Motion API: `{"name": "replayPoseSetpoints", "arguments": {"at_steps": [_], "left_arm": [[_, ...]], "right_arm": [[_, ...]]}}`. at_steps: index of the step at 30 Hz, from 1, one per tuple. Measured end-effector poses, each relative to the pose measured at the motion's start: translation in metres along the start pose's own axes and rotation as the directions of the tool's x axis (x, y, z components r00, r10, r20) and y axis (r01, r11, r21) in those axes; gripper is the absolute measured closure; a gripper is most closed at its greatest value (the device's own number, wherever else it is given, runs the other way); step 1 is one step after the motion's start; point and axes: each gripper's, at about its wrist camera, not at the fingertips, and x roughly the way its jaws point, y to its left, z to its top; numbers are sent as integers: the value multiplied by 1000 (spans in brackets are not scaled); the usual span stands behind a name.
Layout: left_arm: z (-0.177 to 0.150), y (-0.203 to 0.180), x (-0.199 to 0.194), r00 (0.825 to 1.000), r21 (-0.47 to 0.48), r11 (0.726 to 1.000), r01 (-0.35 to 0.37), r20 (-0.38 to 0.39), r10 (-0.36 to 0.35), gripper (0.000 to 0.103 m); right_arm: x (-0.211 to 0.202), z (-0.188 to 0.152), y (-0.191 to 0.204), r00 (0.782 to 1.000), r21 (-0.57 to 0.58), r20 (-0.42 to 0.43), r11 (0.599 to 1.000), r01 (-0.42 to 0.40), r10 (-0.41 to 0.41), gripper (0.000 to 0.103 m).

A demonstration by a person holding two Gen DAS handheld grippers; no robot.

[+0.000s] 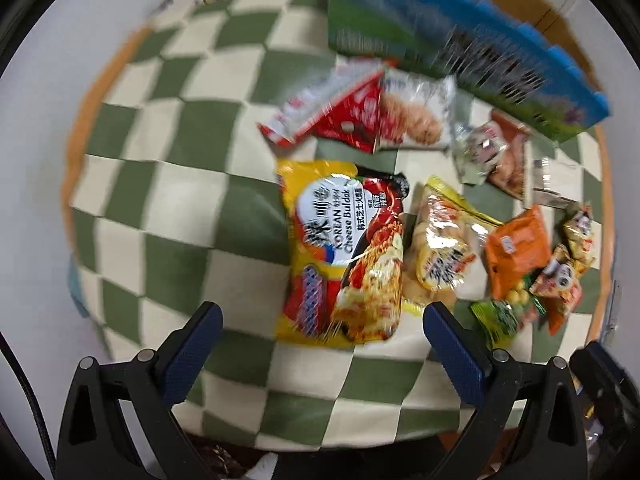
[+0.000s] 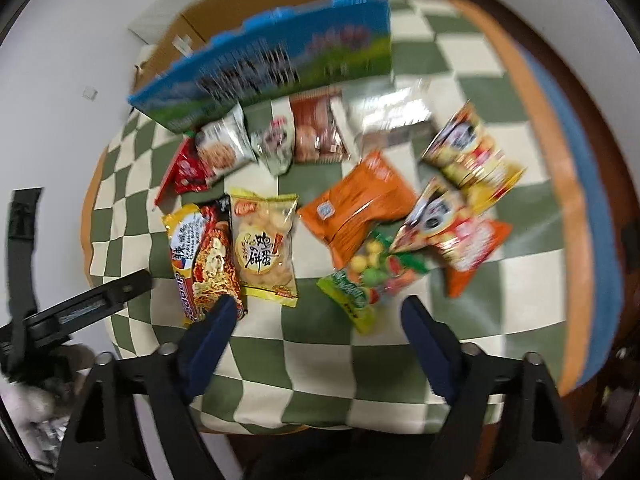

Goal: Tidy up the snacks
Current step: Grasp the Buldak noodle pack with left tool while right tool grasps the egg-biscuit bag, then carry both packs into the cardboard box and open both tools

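Left wrist view showed the left gripper (image 1: 322, 322) hanging above the table (image 1: 180, 200), which wore a green-and-cream checked cloth; its jaws stood wide apart with nothing between them, and the yellow noodle packet (image 1: 344, 252) lay just beyond the tips. At 3 o'clock from that packet lay a yellow biscuit bag (image 1: 444, 248), then an orange pouch (image 1: 516, 252), with a green candy bag (image 1: 504, 314) at 5 o'clock. Toward 12 o'clock lay a red packet (image 1: 340, 116) touching a silver cracker bag (image 1: 416, 116), and behind them a blue-and-green box (image 1: 460, 48) stood on edge. Right wrist view showed the right gripper (image 2: 318, 308) over the same spread, jaws parted and empty, the left tip overlapping the noodle packet's (image 2: 204, 256) near corner in the picture; whether it touched I could not tell. The candy bag (image 2: 368, 284) lay just beyond the tips, at 1 o'clock.
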Motion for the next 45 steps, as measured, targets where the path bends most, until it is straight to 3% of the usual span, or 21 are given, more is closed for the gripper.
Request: {"name": "replayPoseSetpoints", "arguments": {"at_steps": [4,7,12,15,18,23,26,33,39,45], "left_arm": [[25,-13,64,991,26,999,39,-132,-35,0],[35,-13,99,982,29,997,66,-181,-59,2],[27,2,97,984,5,993,117,-137,-115,17],[19,21,83,993,23,997,69,-95,-66,17],[16,38,86,994,38,998,49,-100,-45,16],[21,44,101,986,32,995,98,-140,-93,14],[27,48,102,986,12,994,105,-130,-103,15],[15,60,77,994,25,996,84,-65,-83,17],[-2,58,28,997,48,996,75,-2,-75,17],[-2,47,-50,987,57,989,136,80,-140,18]], "right_arm": [[33,7,7,999,0,-38,1000,1,-1,24],[49,12,11,997,21,-75,1000,-13,15,24],[79,19,25,993,53,-120,999,-9,16,24],[103,26,36,988,89,-155,996,-6,20,24],[131,35,49,986,107,-166,994,14,4,24],[173,45,63,973,194,-231,980,52,-6,24],[186,46,68,968,194,-243,975,108,-59,25],[184,51,78,965,125,-234,981,148,-116,51],[156,52,89,968,50,-239,994,92,-78,56],[99,71,105,976,-6,-215,1000,-18,16,57]]}}
